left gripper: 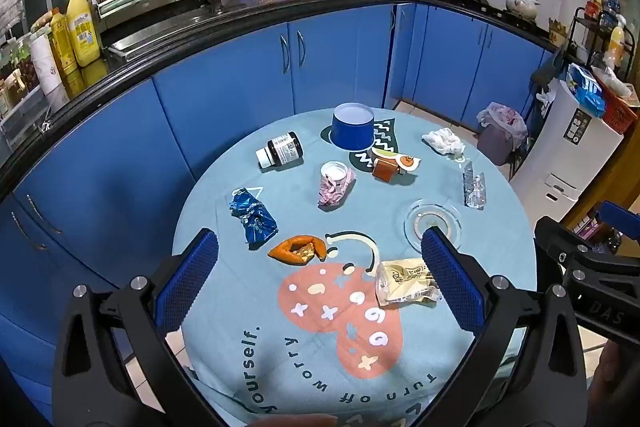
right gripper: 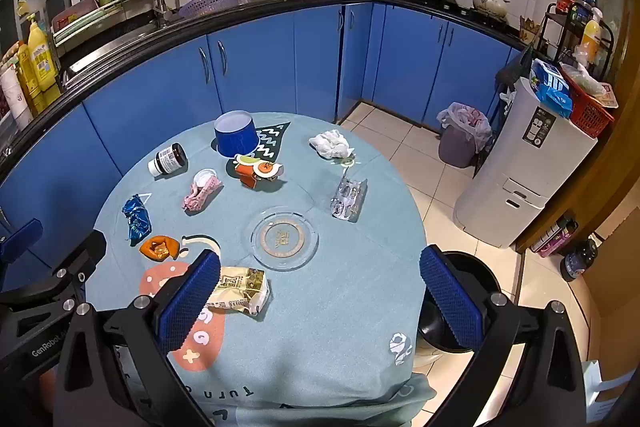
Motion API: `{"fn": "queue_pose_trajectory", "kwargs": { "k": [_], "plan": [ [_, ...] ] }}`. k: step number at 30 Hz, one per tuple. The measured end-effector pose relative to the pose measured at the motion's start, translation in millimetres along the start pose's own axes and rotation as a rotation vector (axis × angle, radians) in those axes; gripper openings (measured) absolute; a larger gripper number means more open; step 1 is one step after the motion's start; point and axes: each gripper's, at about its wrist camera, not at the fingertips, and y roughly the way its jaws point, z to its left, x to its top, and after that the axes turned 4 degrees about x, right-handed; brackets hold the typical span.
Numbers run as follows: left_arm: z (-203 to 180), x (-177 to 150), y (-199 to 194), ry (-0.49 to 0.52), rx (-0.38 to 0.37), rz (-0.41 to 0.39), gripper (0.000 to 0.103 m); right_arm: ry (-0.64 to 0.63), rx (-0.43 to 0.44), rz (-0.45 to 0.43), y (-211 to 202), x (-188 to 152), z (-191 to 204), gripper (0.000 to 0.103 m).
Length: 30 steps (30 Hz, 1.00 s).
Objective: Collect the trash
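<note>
Brown bottle (left gripper: pixel 282 149) lies sideways (white cap pointing left) on table (left gripper: pixel 240 307)

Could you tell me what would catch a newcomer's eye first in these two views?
First, the round table under a pale blue cloth with a big pink heart print, strewn with litter: a crumpled blue foil wrapper at its left side, a beige snack packet near the front, a white tissue wad at the far right. Behind it curves a row of bright blue cabinets. Both claws, left and right, hang open above the near edge.
</note>
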Motion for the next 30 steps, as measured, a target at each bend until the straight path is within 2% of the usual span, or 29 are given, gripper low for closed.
{"fn": "queue_pose_trajectory", "kwargs": {
  "k": [16, 30],
  "plan": [
    [4, 3, -5, -0.022, -0.029, -0.013, 0.1, 0.002, 0.003, -0.003, -1, 1, 0, 0.097],
    [6, 4, -7, -0.021, -0.023, -0.015, 0.1, -0.002, 0.007, 0.002, -1, 1, 1, 0.097]
  ]
}}
